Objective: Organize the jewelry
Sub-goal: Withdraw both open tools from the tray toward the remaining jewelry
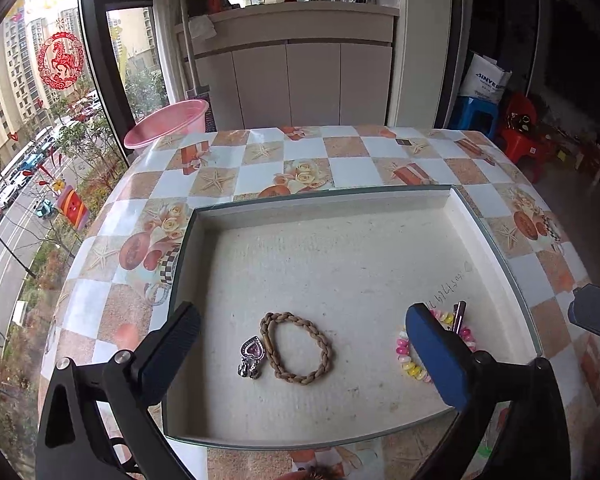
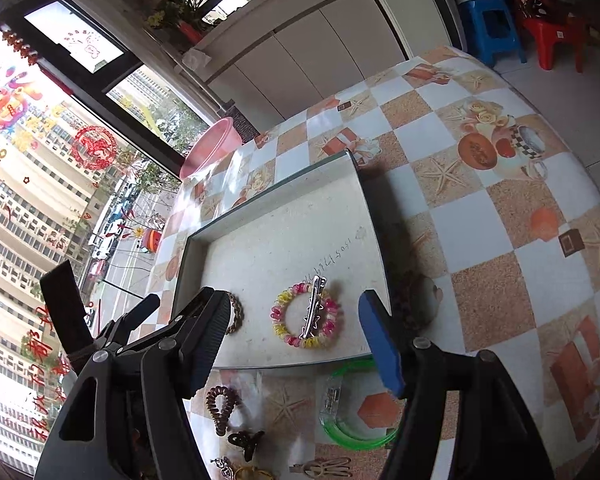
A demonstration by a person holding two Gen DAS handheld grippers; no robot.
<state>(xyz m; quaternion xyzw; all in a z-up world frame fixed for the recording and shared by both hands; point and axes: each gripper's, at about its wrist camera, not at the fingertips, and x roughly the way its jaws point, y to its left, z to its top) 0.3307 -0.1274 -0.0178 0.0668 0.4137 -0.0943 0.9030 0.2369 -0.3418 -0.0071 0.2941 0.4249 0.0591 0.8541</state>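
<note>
A shallow white tray (image 1: 452, 200) lies on the table; it also shows in the right wrist view (image 2: 204, 240). In it lie a brown braided bracelet (image 1: 324, 348), a silver heart charm (image 1: 252, 354), and a pink-yellow coil bracelet (image 1: 408, 364) with a clip across it. The right wrist view shows the coil bracelet (image 2: 284, 332) with a silver clip (image 2: 314, 306) on it. My left gripper (image 1: 304, 356) is open above the braided bracelet, holding nothing. My right gripper (image 2: 296, 340) is open above the coil bracelet, holding nothing. Outside the tray's near edge lie a green bangle (image 2: 352, 432), a brown coil tie (image 2: 220, 404) and a dark claw clip (image 2: 246, 442).
The table (image 1: 340, 168) has a checked floral cover. A pink basin (image 1: 168, 124) stands beyond its far left corner by the window. Cabinets (image 1: 300, 80) stand behind. Blue (image 2: 492, 28) and red (image 2: 552, 32) stools stand on the floor at the right.
</note>
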